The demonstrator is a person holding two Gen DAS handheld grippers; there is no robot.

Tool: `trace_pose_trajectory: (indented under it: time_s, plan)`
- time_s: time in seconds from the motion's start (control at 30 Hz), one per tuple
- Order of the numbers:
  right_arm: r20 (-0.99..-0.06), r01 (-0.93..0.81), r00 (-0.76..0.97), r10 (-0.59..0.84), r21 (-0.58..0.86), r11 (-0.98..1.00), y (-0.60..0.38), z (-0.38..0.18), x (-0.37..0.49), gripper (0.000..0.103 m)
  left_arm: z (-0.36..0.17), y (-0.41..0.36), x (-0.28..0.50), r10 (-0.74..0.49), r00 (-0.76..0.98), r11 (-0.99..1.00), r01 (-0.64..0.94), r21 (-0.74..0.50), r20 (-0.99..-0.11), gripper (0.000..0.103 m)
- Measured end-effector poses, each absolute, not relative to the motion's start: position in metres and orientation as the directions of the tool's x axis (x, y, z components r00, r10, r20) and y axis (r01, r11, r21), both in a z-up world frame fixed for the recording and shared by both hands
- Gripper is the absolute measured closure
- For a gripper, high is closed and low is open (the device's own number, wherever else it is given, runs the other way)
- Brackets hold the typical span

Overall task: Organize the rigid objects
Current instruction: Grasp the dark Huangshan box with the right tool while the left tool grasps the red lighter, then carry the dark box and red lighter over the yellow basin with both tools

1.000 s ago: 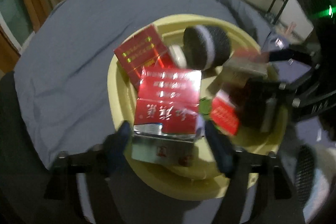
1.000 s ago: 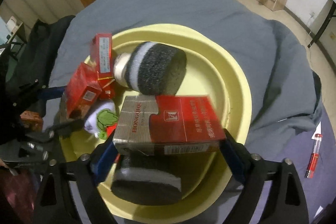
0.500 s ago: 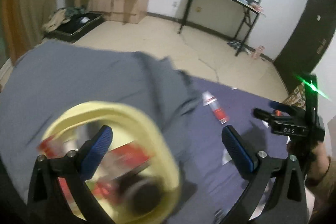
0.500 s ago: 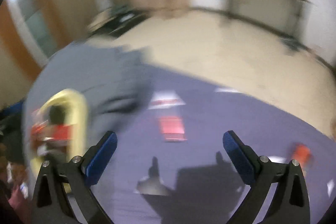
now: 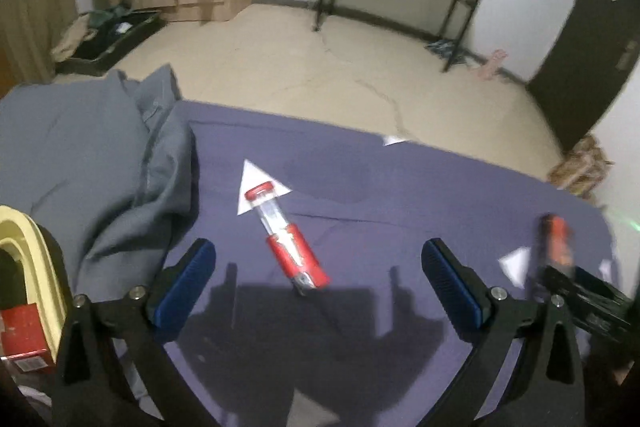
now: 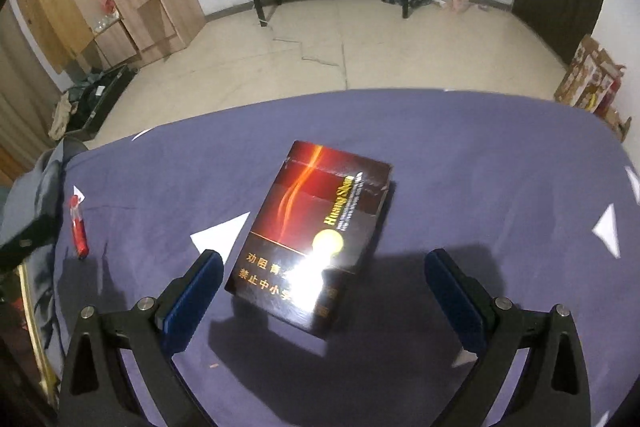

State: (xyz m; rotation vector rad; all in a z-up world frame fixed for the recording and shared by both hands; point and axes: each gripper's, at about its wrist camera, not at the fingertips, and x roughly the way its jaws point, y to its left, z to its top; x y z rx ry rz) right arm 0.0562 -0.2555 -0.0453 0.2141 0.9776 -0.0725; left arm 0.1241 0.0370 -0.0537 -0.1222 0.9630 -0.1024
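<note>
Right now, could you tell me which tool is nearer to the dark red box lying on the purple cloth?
Right. The right tool hangs open directly over the dark red box, which lies between its fingers. The left tool hangs open over the red utility knife, off to the box's left.

Two things on the cloth, basin off to my left

From my left wrist I see the utility knife (image 5: 290, 234) lying on the table cloth (image 5: 400, 187), its far end on a paper triangle (image 5: 256, 187); the blanket (image 5: 80, 155) lies left of it, the basin (image 5: 24, 259) nearer and further left. From my right wrist, the cigarette box (image 6: 312, 227) lies flat mid-cloth, a paper triangle touching its left edge, the knife far left.
</note>
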Motion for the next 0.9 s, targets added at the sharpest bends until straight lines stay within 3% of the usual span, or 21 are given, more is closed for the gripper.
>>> trace_pose_trajectory:
  time_s: [0.13,0.23,0.3,0.37,0.57,0.67,0.9]
  plan:
    - [-0.825,0.137,0.566,0.007,0.102,0.985,-0.266,-0.041,0.064,0.0,-0.079,0.041,0.137,-0.073,0.543,0.99,-0.06,-0.125,-0.837,0.023]
    - [-0.816,0.124,0.577,-0.039,0.04,0.991,-0.263,-0.044,0.068,0.003,-0.095,0.046,0.143,-0.093,0.519,0.984,-0.083,-0.159,-0.85,0.043]
    - [-0.806,0.12,0.59,-0.057,0.018,0.993,-0.261,-0.047,0.07,0.009,-0.094,0.043,0.138,-0.068,0.541,0.991,-0.059,-0.118,-0.839,0.069]
    - [-0.791,0.113,0.607,-0.073,-0.005,0.994,-0.258,-0.046,0.068,0.024,-0.093,0.042,0.136,-0.066,0.55,0.993,-0.045,-0.109,-0.833,0.075]
    - [-0.77,0.069,0.636,-0.041,0.004,0.998,-0.252,-0.054,0.05,0.034,-0.09,0.049,0.127,-0.108,0.55,0.992,0.01,-0.123,-0.828,0.079]
    - [-0.762,0.004,0.646,0.045,0.063,0.998,-0.251,-0.046,0.035,0.042,-0.079,0.053,0.116,-0.134,0.56,0.99,0.038,-0.137,-0.818,0.079]
    - [-0.719,-0.237,0.646,0.257,0.131,0.963,-0.207,-0.011,0.003,0.044,-0.016,0.089,0.079,-0.199,0.625,0.979,0.099,-0.176,-0.755,0.079]
